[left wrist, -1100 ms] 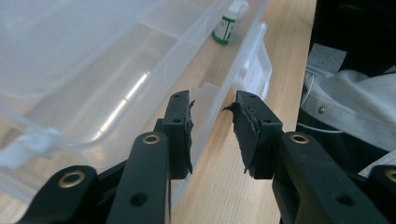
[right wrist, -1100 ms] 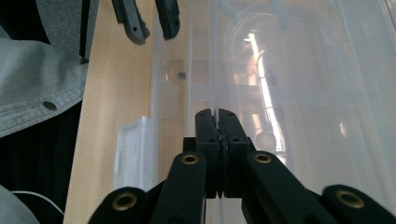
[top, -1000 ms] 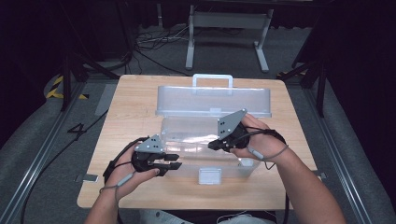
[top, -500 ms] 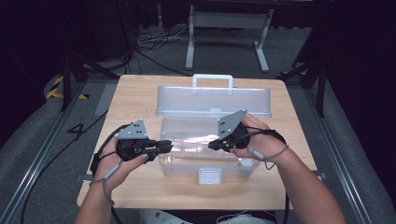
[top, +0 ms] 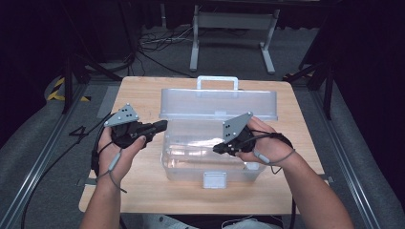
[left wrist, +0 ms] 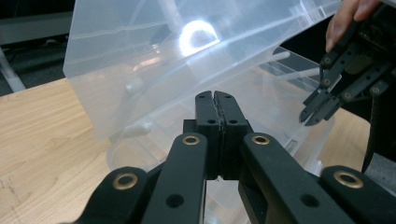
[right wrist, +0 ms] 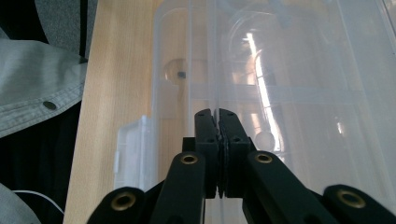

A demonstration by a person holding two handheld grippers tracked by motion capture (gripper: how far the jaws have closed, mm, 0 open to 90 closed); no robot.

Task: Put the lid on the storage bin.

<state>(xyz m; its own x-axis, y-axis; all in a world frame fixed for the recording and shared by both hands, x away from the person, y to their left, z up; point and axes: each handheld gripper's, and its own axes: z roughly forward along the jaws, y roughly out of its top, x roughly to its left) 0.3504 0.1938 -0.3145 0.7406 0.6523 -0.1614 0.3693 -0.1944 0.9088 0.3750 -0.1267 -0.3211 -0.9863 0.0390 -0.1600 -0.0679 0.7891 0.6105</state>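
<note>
A clear plastic storage box (top: 191, 160) stands open in the middle of the wooden table (top: 143, 95). Its lid (top: 217, 102) is tipped up at the back, with a white handle (top: 217, 78) on top. My left gripper (top: 161, 125) is shut and empty, its tips just off the box's left wall. In the left gripper view the jaws (left wrist: 215, 96) point at the raised lid (left wrist: 177, 51). My right gripper (top: 218, 148) hovers shut over the open tub; its own view looks down past the tips (right wrist: 215, 112) into the tub (right wrist: 289, 93). Nothing is held.
A white latch (top: 214, 180) hangs on the box's front wall and also appears as the latch (right wrist: 133, 149) in the right gripper view. The right gripper (left wrist: 313, 114) appears across the box in the left gripper view. Bare wood lies left of and in front of the box. Cables and stands crowd the floor behind.
My left gripper has moved from the box's front-left corner back and up along its left side. The right gripper and the box have stayed put.
</note>
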